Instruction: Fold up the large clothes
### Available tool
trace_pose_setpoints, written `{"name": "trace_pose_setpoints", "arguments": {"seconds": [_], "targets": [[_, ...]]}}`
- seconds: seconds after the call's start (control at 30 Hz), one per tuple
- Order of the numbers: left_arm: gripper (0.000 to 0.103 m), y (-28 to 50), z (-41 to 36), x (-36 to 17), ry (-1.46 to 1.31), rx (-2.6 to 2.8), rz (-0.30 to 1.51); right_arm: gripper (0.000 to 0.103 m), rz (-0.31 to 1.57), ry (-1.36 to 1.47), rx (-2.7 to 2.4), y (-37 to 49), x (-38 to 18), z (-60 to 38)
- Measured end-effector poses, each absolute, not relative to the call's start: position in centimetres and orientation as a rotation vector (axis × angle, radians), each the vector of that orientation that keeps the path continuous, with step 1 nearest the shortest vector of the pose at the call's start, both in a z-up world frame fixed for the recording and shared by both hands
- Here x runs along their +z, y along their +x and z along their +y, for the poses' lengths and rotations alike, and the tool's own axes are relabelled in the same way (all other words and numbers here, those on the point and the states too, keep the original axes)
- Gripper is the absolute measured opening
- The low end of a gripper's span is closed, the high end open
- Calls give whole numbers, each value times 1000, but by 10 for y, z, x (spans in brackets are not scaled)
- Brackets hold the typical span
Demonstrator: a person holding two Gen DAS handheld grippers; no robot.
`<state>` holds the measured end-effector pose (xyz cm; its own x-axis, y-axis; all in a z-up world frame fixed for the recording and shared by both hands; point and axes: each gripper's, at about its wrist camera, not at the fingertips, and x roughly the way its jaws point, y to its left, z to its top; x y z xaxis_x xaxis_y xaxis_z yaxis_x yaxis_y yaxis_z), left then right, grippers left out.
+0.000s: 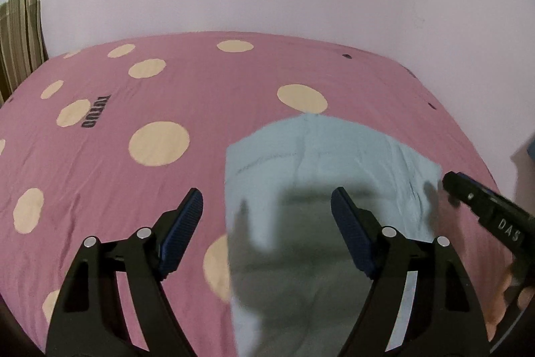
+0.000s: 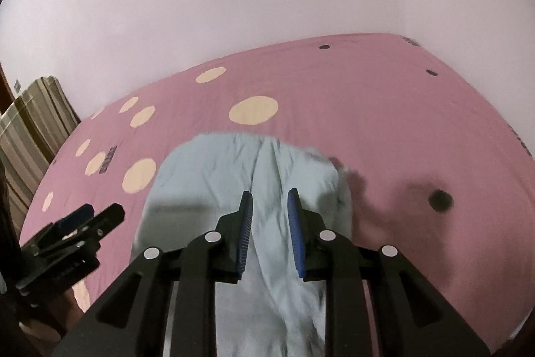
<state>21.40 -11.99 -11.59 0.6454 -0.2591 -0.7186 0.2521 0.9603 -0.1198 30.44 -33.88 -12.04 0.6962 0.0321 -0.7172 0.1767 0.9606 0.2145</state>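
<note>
The left gripper point(image 1: 266, 206) was held wide open, gripping nothing. The right gripper point(image 2: 270, 209) was narrowly parted, empty. Beneath both, toward 12 o'clock, a soft, wrinkled light-blue garment point(image 1: 321, 156) was spread on the pink polka-dot bedsheet point(image 1: 200, 89).

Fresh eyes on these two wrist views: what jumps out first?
The pink bedsheet with cream dots fills both views. A pale blue garment lies on it, right in front of both tools. The left tool stands wide open above it; the right tool is narrower, with nothing pinched between its pads.
</note>
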Motion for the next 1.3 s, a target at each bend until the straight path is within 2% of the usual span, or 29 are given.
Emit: {"name": "trace_pose_setpoints", "arguments": {"seconds": [0.27, 0.4, 0.57, 1.3], "targets": [[80, 247, -138, -172, 2, -235, 930, 22, 894, 249, -143, 332, -178, -343], [86, 248, -139, -190, -19, -205, 941, 22, 916, 254, -147, 339, -203, -346], [87, 251, -145, -206, -11, -191, 934, 22, 901, 223, -163, 342, -222, -342], [89, 268, -146, -233, -51, -192, 986, 22, 898, 219, -184, 344, -233, -340]]}}
